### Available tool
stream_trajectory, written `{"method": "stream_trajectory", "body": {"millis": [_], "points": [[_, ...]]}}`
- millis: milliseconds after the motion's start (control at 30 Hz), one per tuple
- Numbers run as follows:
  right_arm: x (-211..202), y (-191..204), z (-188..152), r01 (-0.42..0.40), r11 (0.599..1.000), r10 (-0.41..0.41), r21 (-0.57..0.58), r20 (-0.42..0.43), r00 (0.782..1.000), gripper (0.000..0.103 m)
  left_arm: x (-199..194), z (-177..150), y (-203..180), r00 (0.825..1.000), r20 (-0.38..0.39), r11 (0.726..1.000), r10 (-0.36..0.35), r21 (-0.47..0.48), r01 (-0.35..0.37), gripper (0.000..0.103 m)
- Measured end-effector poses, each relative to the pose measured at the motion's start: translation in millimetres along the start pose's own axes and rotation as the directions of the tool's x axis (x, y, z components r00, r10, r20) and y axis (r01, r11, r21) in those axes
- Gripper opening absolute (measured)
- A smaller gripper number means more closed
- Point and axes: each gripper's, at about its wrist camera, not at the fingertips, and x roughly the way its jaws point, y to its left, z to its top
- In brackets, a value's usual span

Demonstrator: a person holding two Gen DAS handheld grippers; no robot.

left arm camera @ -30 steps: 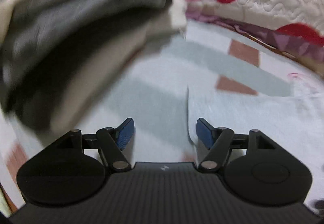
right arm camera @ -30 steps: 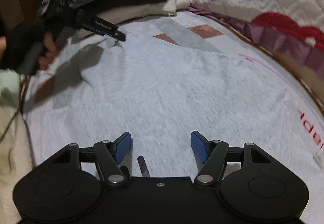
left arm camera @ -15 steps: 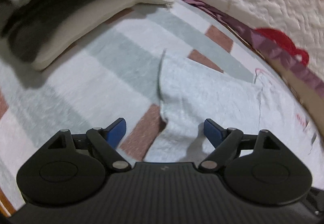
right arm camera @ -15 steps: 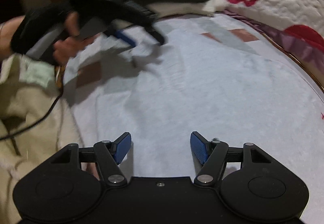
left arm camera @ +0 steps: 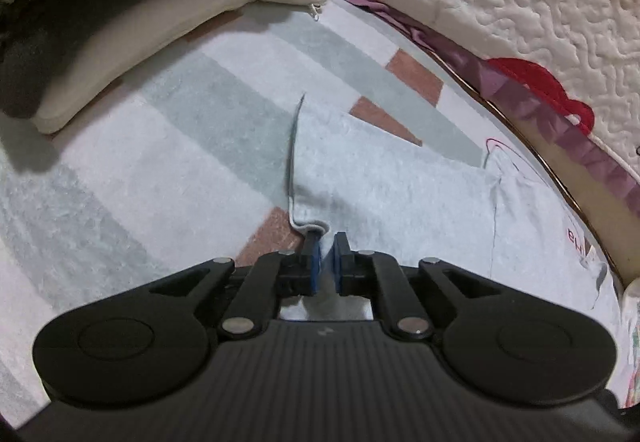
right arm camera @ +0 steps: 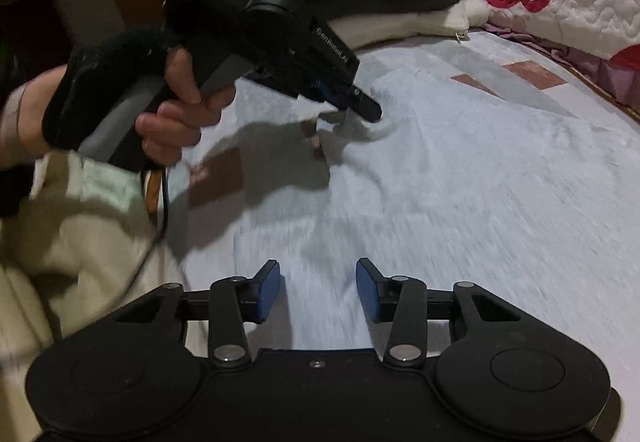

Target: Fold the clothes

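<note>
Garment (left arm camera: 400, 198) pale, flat, lengthwise away; left claw (left arm camera: 325, 242) just pinched hem, right claw (right arm camera: 316, 282) narrowing, empty.

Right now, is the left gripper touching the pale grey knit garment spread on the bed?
Touching. The left wrist view shows the left gripper with its blue fingers just closed, pinching the pale grey knit garment at its rolled edge.

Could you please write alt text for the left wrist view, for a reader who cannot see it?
The left gripper has just closed its jaws on the edge of a pale grey garment lying on a striped blanket. A stack of folded clothes sits at upper left, beside a white quilt with red shapes.
</note>
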Motion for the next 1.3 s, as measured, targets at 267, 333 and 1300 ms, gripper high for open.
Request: {"method": "stream_trajectory", "body": {"millis": [267, 333, 1300], "points": [[-10.2, 14.1, -12.0, -0.117, 0.992, 0.115, 0.036, 0.052, 0.992, 0.045, -10.9, -3.2, -19.5, 0.999, 0.023, 0.997, -0.048, 0.06, 0.047, 0.007], [-35.4, 1.4, -20.3, -0.081, 0.986, 0.059, 0.147, 0.149, 0.987, 0.045, -15.3, -1.3, -26.3, 0.997, 0.037, 0.994, -0.07, 0.081, 0.067, 0.007], [-152.2, -113.3, -52.9, 0.096, 0.85, -0.197, 0.519, 0.144, 0.97, 0.053, -53.1, -84.3, -121.9, 0.986, -0.158, 0.671, 0.058, 0.737, 0.079, 0.053]]}}
